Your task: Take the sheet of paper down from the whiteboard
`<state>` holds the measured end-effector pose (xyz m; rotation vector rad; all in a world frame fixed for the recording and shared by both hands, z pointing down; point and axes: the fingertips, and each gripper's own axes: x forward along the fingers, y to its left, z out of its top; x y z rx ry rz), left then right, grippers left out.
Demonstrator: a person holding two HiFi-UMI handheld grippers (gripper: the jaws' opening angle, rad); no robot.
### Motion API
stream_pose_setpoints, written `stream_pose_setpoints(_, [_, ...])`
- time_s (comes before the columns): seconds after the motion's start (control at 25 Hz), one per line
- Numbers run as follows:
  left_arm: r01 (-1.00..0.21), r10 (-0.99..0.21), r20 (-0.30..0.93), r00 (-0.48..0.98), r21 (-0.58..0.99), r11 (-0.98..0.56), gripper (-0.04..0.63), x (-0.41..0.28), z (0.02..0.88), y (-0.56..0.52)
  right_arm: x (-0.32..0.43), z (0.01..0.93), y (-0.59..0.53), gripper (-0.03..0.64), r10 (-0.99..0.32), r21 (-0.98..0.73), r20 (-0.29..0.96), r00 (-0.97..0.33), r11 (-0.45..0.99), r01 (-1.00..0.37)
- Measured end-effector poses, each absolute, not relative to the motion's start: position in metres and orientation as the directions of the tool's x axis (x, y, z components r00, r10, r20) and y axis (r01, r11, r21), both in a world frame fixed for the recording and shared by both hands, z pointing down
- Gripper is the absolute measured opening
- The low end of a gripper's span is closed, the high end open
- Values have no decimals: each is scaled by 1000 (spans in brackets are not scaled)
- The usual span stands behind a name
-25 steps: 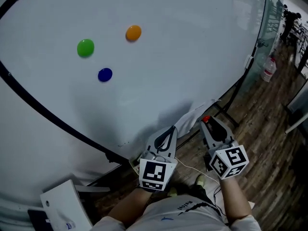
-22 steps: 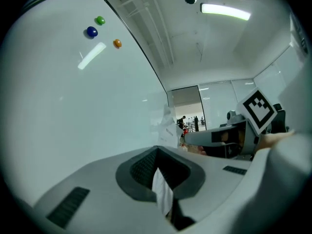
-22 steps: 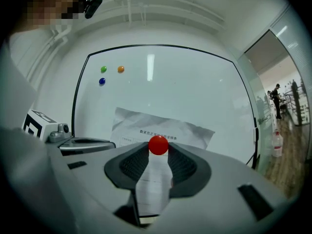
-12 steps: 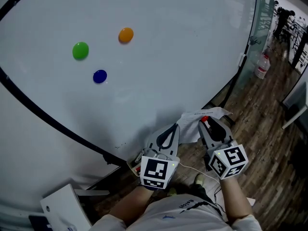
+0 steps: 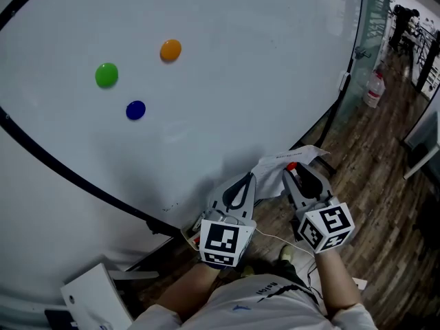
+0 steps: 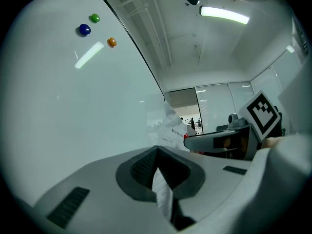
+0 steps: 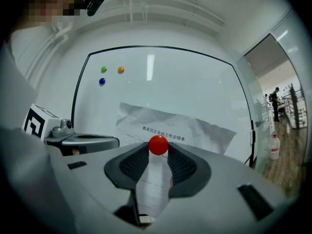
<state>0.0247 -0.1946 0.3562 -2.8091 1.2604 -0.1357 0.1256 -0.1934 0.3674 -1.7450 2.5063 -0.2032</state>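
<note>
The crumpled sheet of paper [image 5: 278, 169] with printed text is off the whiteboard [image 5: 227, 60] and hangs between my two grippers, low in the head view. My left gripper [image 5: 242, 188] is shut on one edge of the sheet of paper [image 6: 161, 194]. My right gripper [image 5: 295, 174] is shut on the sheet of paper [image 7: 168, 126] too, with a red magnet [image 7: 158, 145] at its jaw tips. Green [image 5: 106, 74], orange [image 5: 170, 49] and blue [image 5: 135, 110] magnets stay on the board.
The whiteboard's stand and a white cable [image 5: 275, 239] lie on the wooden floor [image 5: 385, 184] below the grippers. A white box [image 5: 93, 301] sits lower left. A water bottle [image 5: 375, 88] stands by the glass wall at right.
The sheet has lifted and spread a little between the grippers. The board's magnets have drifted left in the head view; both grippers stay shut in nearly the same place.
</note>
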Motion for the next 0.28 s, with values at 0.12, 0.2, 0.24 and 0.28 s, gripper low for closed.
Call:
stream_pose_setpoints(0.12, [-744,-749,52,661,-86,-663,12,26,355,-195,128,367,-193,130,-938,-152,9,-347,341,-928])
stream_pose_setpoints(0.2, [-744,-749,50,661,-84,-663,12,27,354,-195,129,366,-194,130,-938,-149,9,-346,341,-928])
stream_pose_setpoints(0.24, [-744,-749,49,661,-83,-663,12,28,353,-195,129,366,-194,130,-938,-148,8,-346,341,-928])
stream_pose_setpoints(0.28, [-744,-748,48,661,-83,-663,12,29,353,-195,130,366,-194,130,-938,-147,8,-345,341,-929])
